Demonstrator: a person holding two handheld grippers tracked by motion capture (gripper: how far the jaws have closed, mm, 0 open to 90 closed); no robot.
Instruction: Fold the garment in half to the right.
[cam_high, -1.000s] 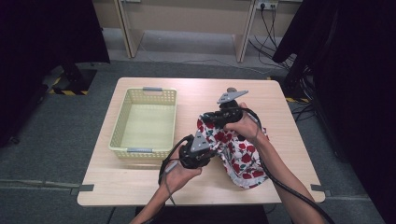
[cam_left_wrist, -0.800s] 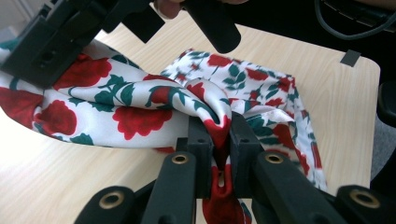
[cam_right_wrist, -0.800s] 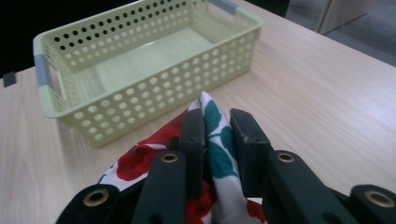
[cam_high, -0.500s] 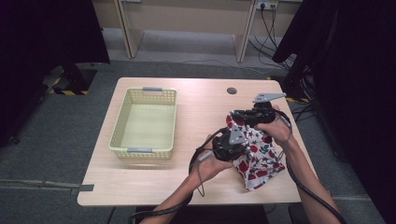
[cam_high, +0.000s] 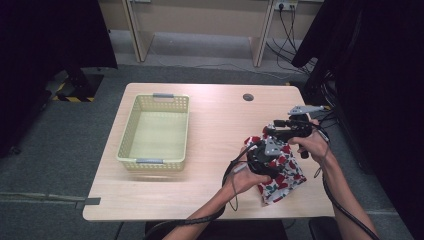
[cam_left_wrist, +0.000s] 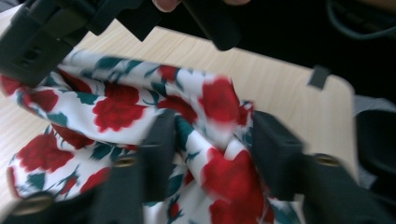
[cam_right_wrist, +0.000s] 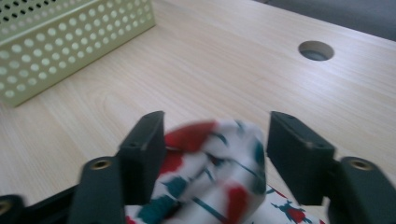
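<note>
A white cloth with red roses (cam_high: 282, 177) lies crumpled near the right front of the wooden table (cam_high: 215, 125). Both grippers are down on it. My left gripper (cam_high: 271, 151) has just been opening; in the left gripper view its jaws (cam_left_wrist: 215, 144) stand apart with a raised fold of the cloth (cam_left_wrist: 116, 107) loose between them. My right gripper (cam_high: 267, 134) sits just beyond it and has also just been opening. In the right gripper view its jaws (cam_right_wrist: 215, 140) are spread around a bunched edge of the cloth (cam_right_wrist: 201, 186), with a gap at the right pad.
A pale yellow perforated basket (cam_high: 152, 161) stands empty on the left half of the table, and its wall (cam_right_wrist: 70, 46) appears in the right gripper view. A round cable hole (cam_high: 248, 97) is at the back. The table's right edge is close to the cloth.
Both hands carried the cloth from the table's middle to its right side. The jaws of both grippers, pinched on the cloth before, now stand apart.
</note>
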